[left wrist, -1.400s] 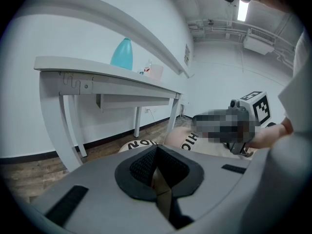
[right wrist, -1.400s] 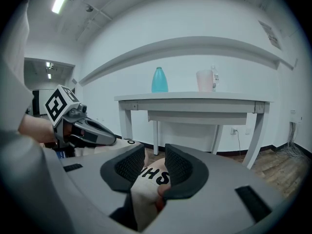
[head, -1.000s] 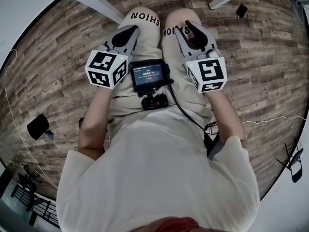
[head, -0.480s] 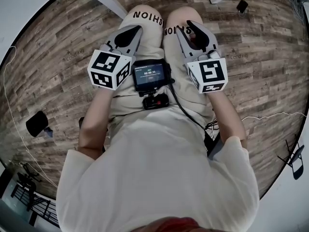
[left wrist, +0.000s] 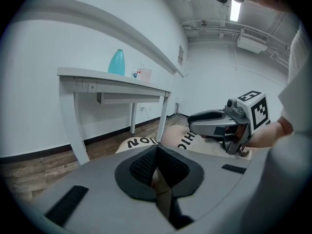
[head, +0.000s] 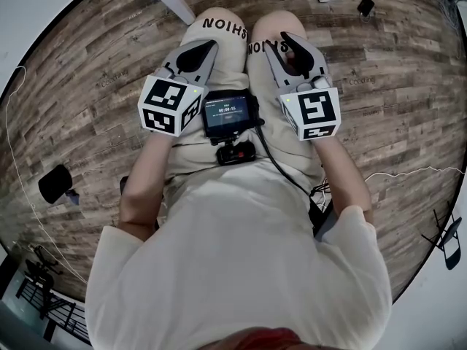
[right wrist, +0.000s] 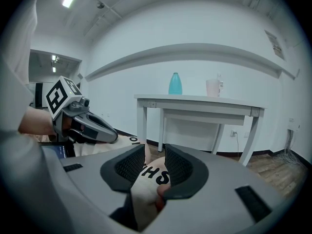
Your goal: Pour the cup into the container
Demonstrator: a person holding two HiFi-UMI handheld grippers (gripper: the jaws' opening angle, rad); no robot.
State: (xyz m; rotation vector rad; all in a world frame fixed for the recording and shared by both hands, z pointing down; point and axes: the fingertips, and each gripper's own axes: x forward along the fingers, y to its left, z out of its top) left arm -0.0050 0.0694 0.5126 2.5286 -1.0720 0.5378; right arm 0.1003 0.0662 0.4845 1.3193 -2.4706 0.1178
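The floor [head: 87,64] shows brown-grey wood planks. The shorts [head: 219,57] are beige with black letters. The left gripper [head: 198,48] and the right gripper [head: 290,44] are grey with black pads (their cubes [head: 169,105] are white with black square patterns). The far table [right wrist: 195,99] is white, the bottle [right wrist: 175,84] turquoise, the cup [right wrist: 213,87] pale.

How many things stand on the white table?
3: a teal bottle standing apart, and a small cup close beside a pale container. More may be hidden.
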